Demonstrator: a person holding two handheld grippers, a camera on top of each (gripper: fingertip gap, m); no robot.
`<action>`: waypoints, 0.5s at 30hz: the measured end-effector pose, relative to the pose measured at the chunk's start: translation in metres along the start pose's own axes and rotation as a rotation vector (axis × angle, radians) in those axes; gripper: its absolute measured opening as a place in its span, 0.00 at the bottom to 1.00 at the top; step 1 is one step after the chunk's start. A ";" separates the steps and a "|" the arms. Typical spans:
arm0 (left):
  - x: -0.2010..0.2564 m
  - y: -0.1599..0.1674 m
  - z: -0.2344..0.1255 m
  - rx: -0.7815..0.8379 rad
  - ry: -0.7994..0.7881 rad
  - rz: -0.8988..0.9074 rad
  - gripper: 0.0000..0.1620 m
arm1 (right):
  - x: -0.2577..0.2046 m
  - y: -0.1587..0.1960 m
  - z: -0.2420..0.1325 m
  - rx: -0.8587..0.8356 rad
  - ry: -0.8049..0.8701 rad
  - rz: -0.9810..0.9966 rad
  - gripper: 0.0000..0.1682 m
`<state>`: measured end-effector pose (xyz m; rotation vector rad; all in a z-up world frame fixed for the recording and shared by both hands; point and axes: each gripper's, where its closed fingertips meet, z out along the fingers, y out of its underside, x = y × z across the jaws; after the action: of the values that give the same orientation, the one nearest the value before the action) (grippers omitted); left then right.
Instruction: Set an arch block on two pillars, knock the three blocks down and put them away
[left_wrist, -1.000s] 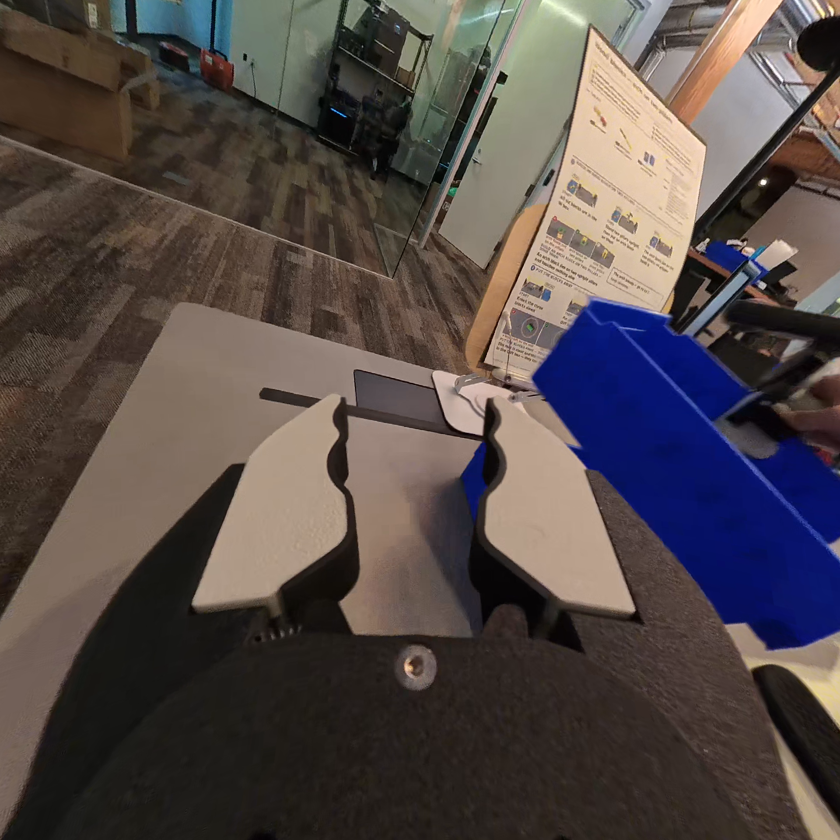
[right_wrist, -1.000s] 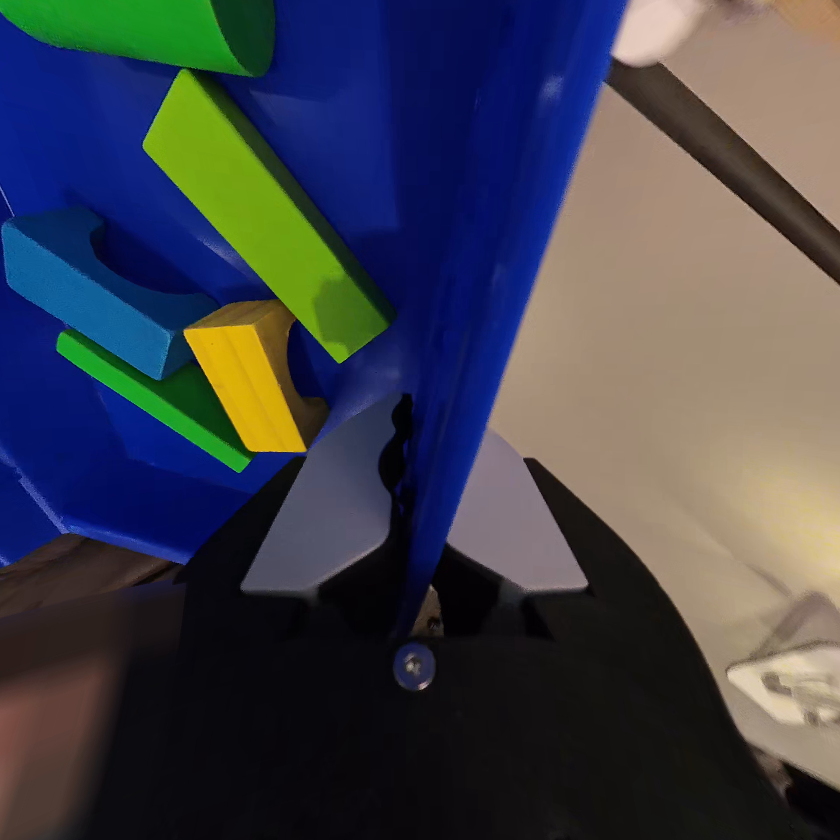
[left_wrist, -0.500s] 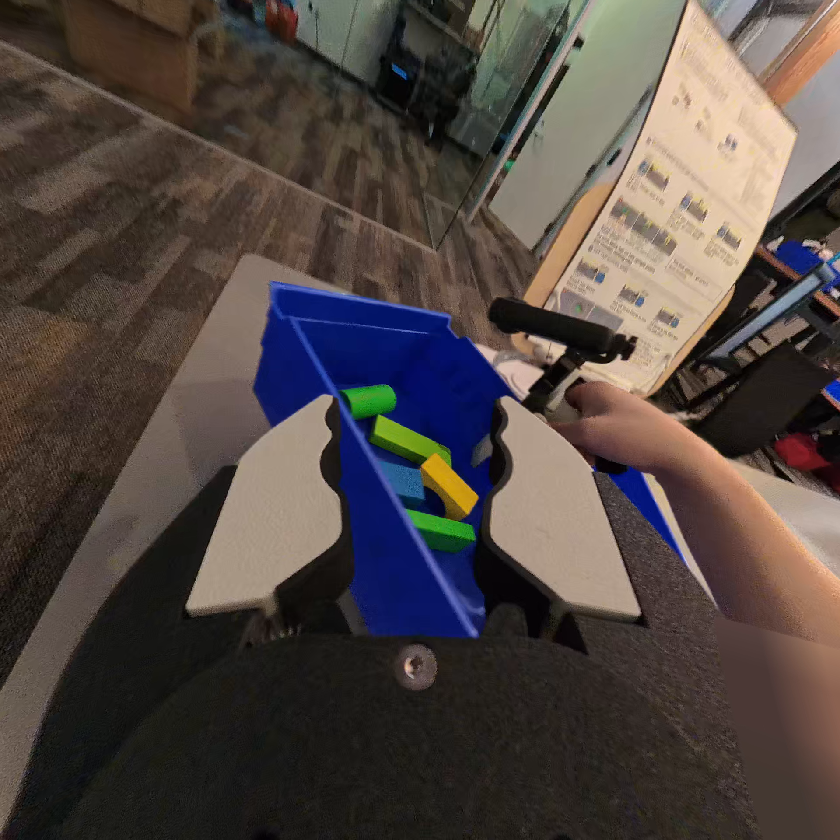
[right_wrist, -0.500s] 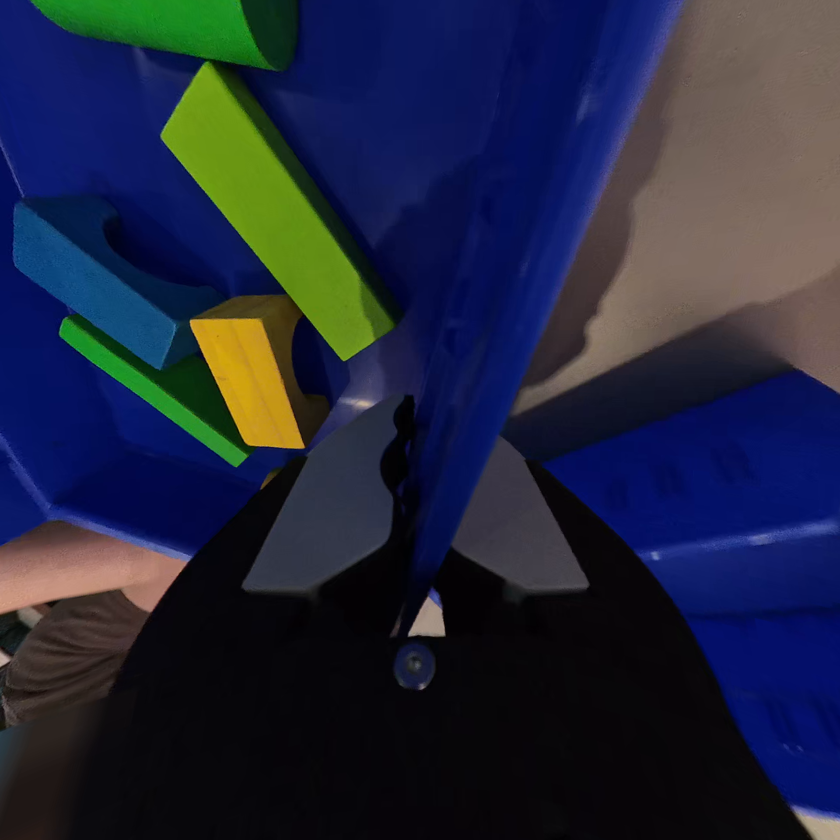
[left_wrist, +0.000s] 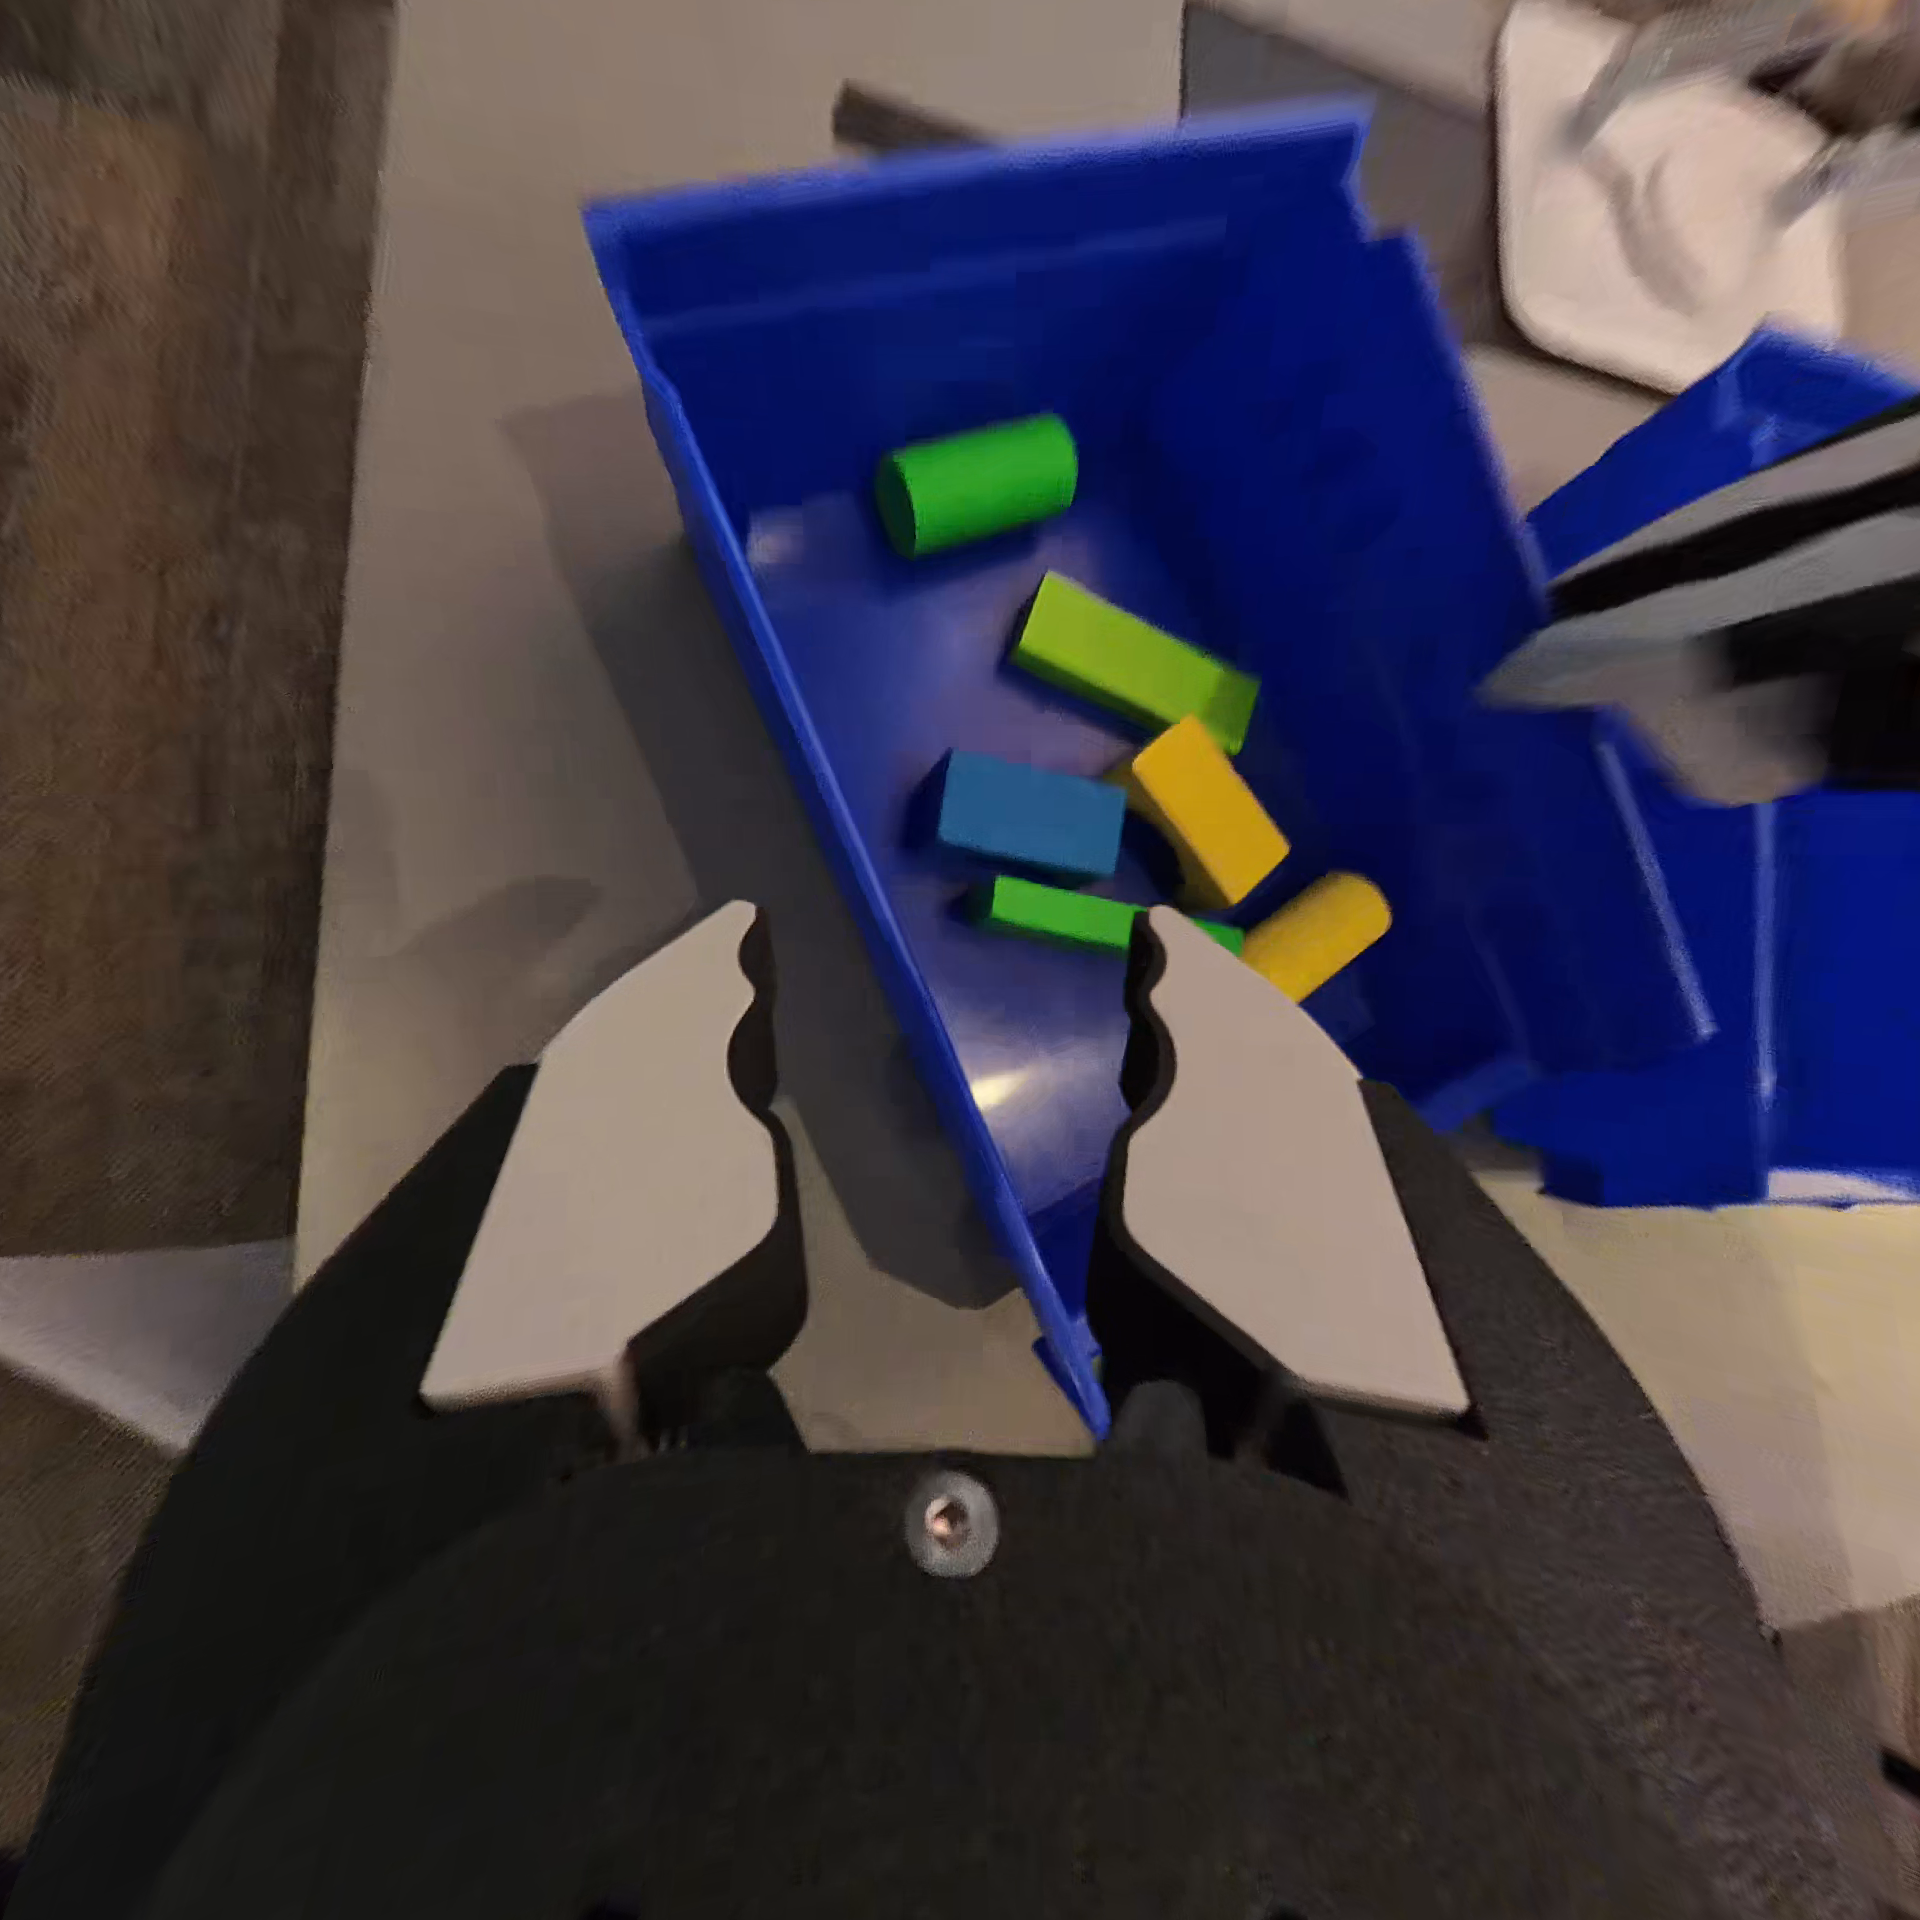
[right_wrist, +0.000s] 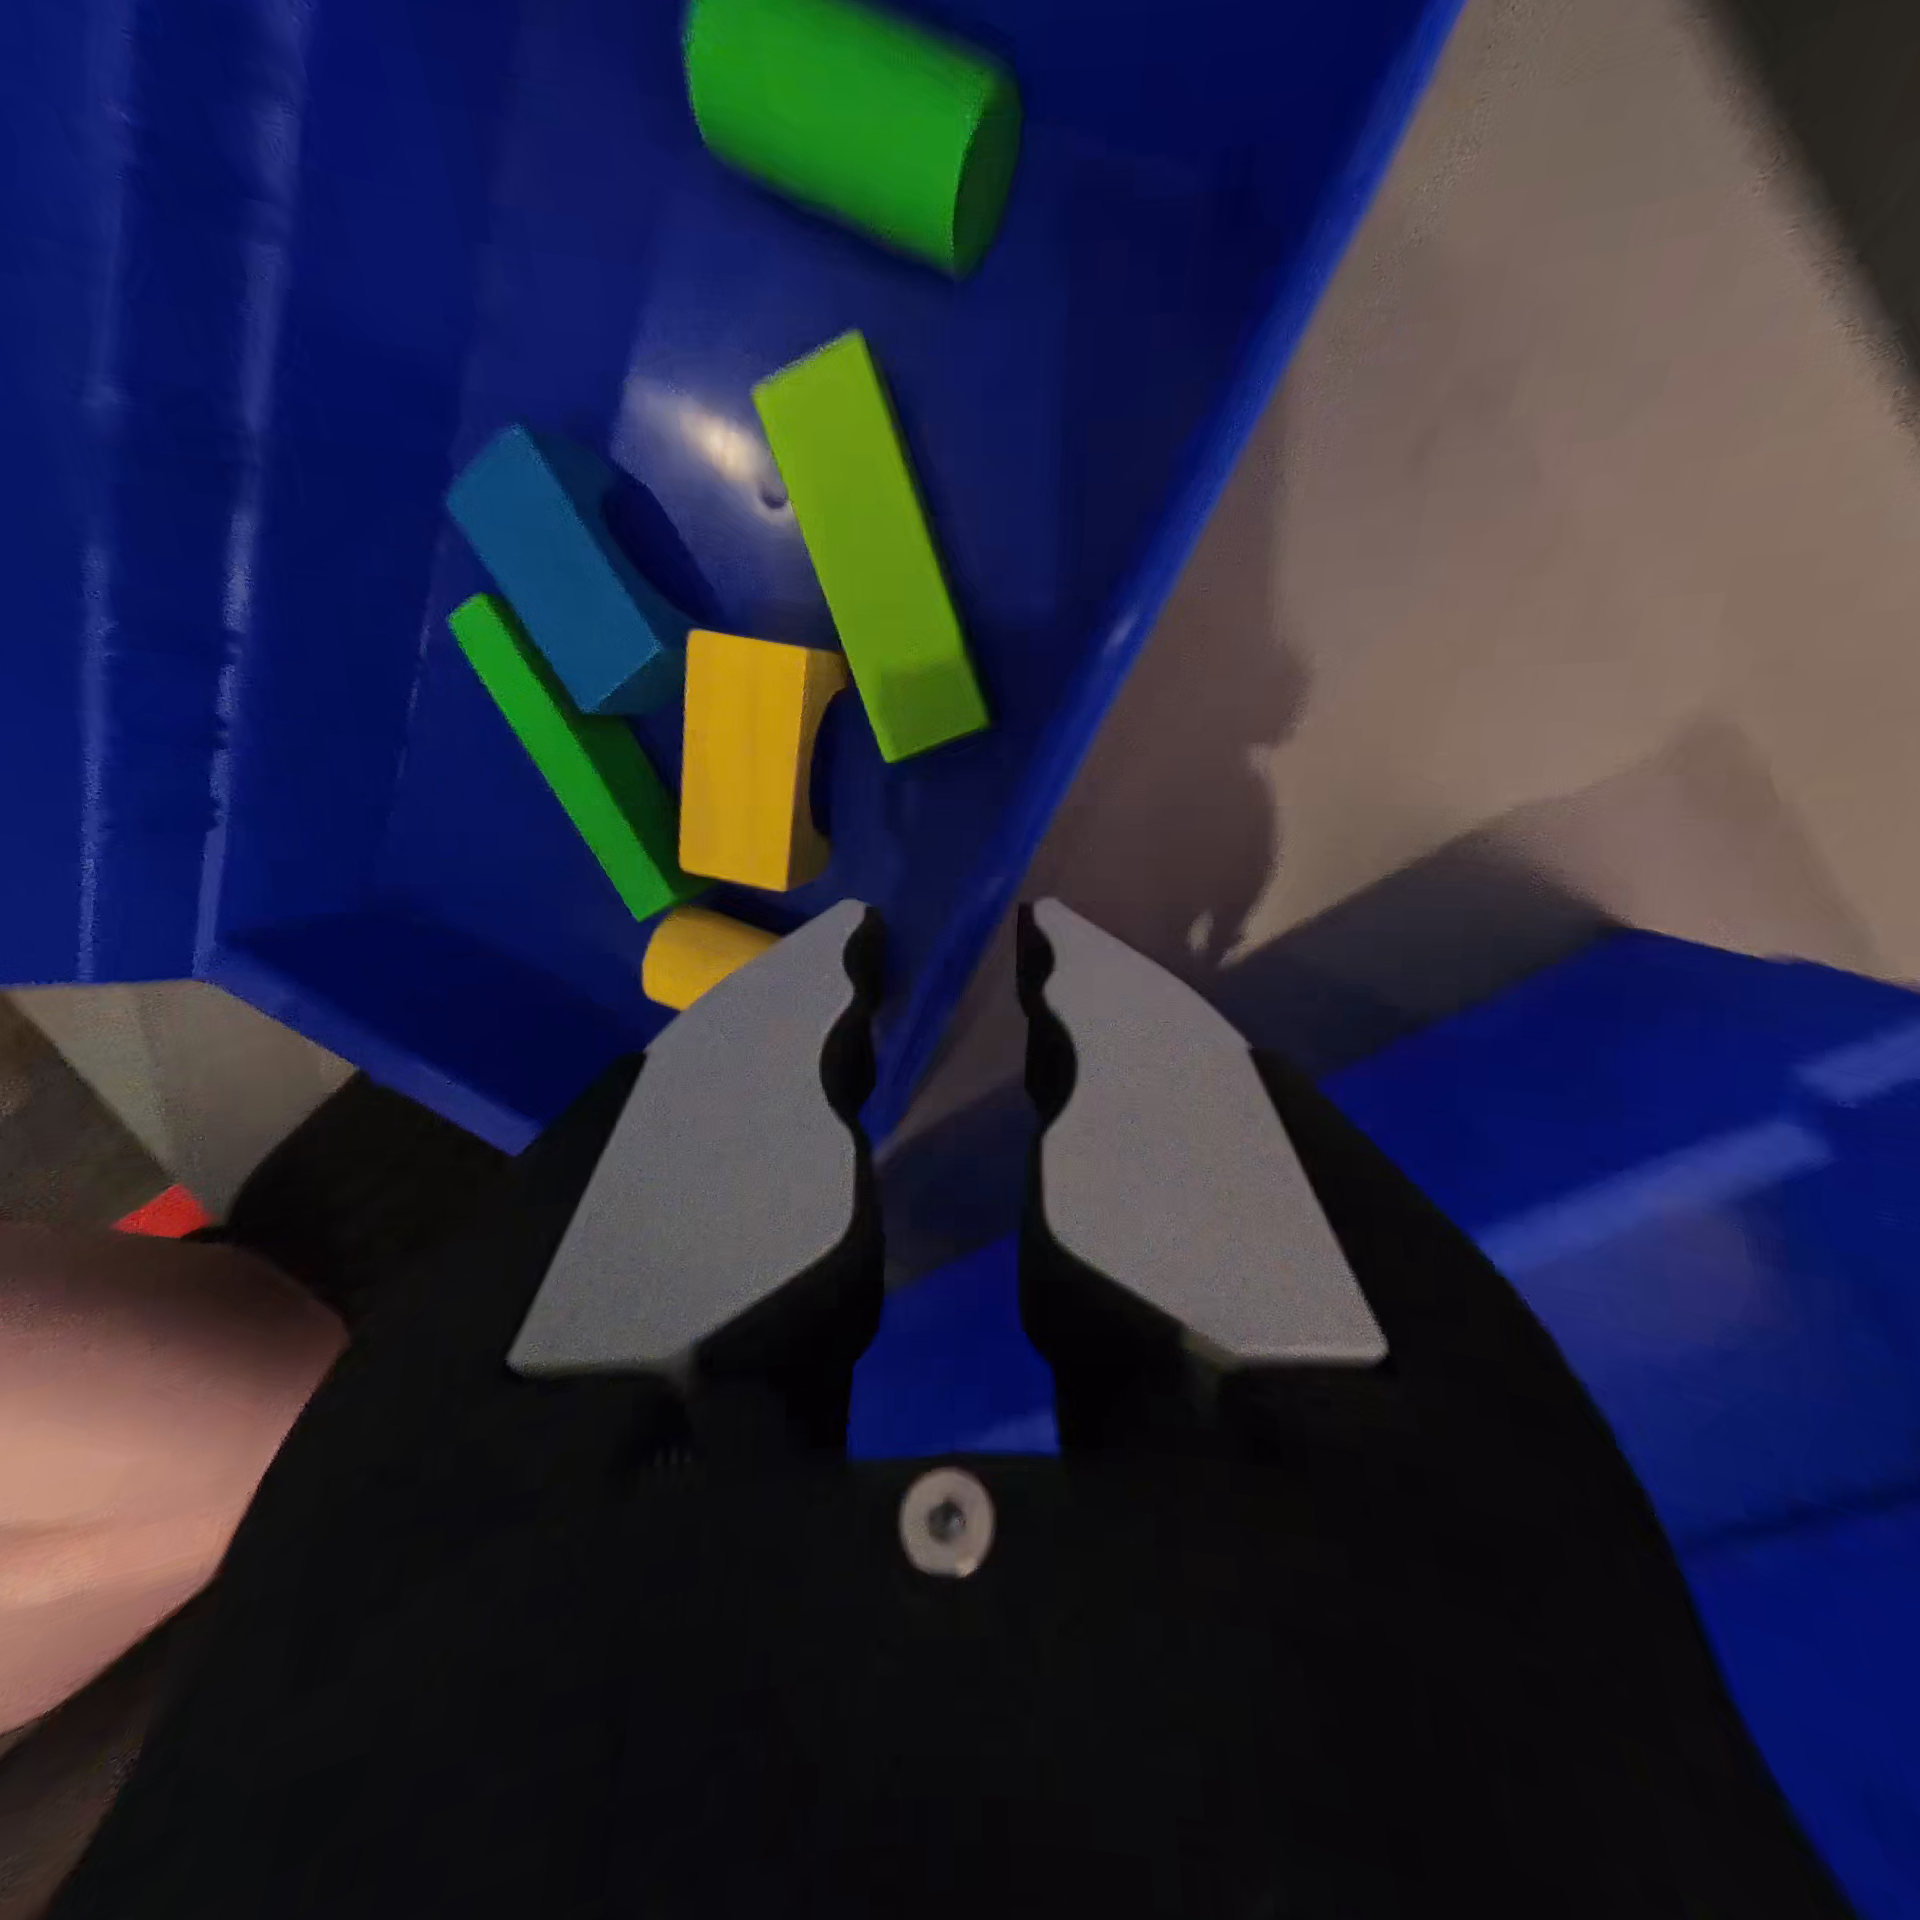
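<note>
Left wrist view: the left gripper (left_wrist: 940, 925) stands wide apart, straddling the near wall of a blue bin (left_wrist: 935, 260) without clamping it. The bin rests on a grey table (left_wrist: 468, 520). Inside lie a green cylinder (left_wrist: 977, 483), a lime bar (left_wrist: 1132, 660), a blue arch block (left_wrist: 1029, 816), a yellow arch block (left_wrist: 1205, 810), a thin green plank (left_wrist: 1049, 914) and a yellow cylinder (left_wrist: 1314, 935), clustered toward the near right. The right gripper (left_wrist: 1496, 681) shows blurred at the right, at the bin's right wall.

Right wrist view: the right gripper (right_wrist: 945, 920) is narrowly parted astride the bin (right_wrist: 1195, 520) wall, gaps visible either side. A second blue bin (right_wrist: 1662, 1247) sits to the right.
</note>
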<state>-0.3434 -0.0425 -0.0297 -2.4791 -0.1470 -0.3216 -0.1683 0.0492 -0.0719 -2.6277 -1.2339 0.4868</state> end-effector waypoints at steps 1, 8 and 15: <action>-0.001 0.005 0.009 -0.046 -0.010 0.008 0.40 | 0.007 0.000 -0.023 0.085 0.057 -0.034 0.18; -0.008 0.024 0.050 -0.220 0.013 -0.052 0.30 | 0.152 0.124 -0.143 0.202 0.644 0.180 0.28; -0.013 0.042 0.071 -0.349 -0.073 0.007 0.20 | 0.182 0.217 -0.097 0.043 0.375 0.457 0.32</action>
<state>-0.3349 -0.0333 -0.1124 -2.8381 -0.1207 -0.2722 0.1307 0.0494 -0.0885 -2.7872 -0.5085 0.0698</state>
